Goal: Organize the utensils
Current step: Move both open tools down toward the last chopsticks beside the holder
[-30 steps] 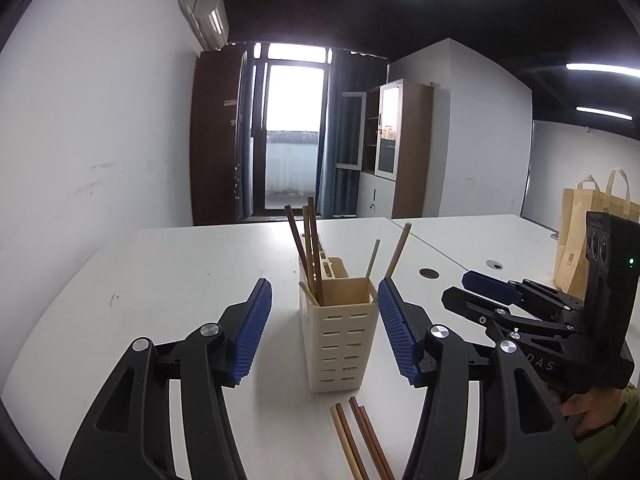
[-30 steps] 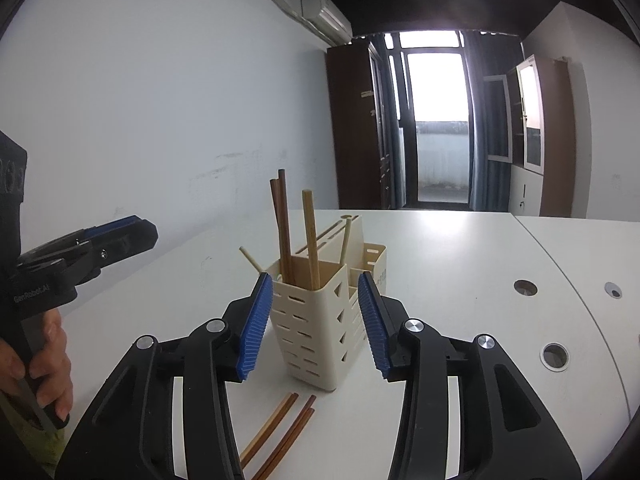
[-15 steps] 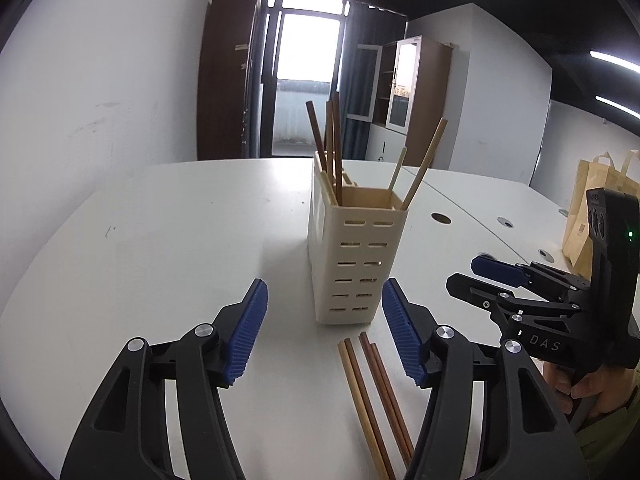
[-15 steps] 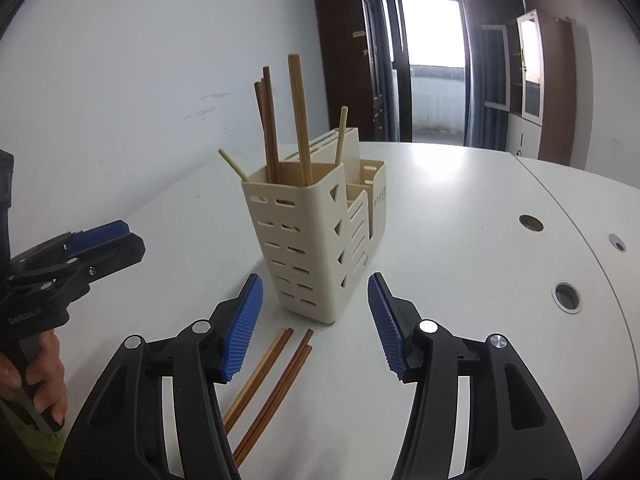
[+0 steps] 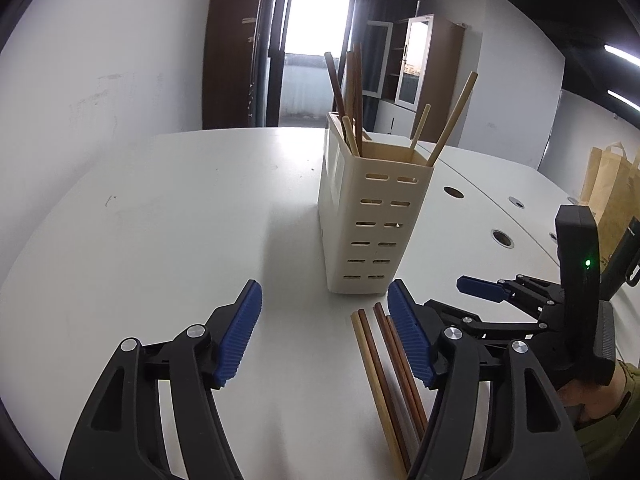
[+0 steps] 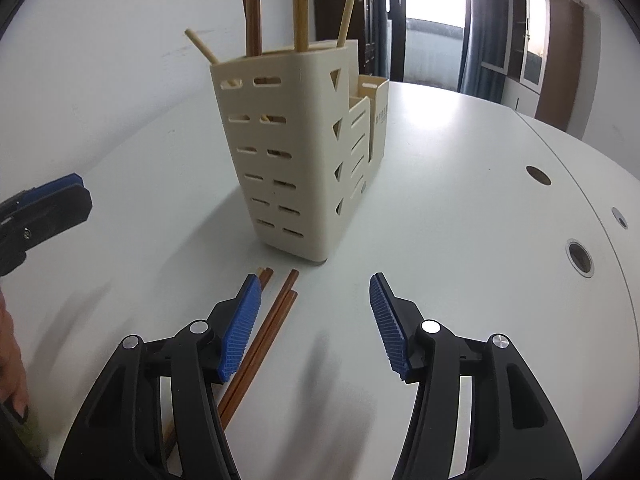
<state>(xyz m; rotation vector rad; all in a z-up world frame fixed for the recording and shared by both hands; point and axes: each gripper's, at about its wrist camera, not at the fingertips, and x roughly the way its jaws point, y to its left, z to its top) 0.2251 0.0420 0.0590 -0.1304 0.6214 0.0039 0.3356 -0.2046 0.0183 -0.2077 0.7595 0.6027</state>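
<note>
The left gripper [image 5: 324,332] hangs over the white table [image 5: 180,220] with its blue fingers spread apart and nothing between them, and the right gripper [image 6: 316,320] is spread the same way. Loose chopsticks [image 5: 380,368] lie flat on the table just in front of the cream holder [image 5: 368,220], which stands upright with more chopsticks [image 5: 352,92] sticking out of it.

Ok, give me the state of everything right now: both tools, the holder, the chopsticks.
left tool: open, empty, above the table.
right tool: open, empty.
utensil holder: upright on the table.
chopsticks in holder: standing, leaning in different directions.
loose chopsticks: flat on the table in front of the holder, not gripped.
</note>
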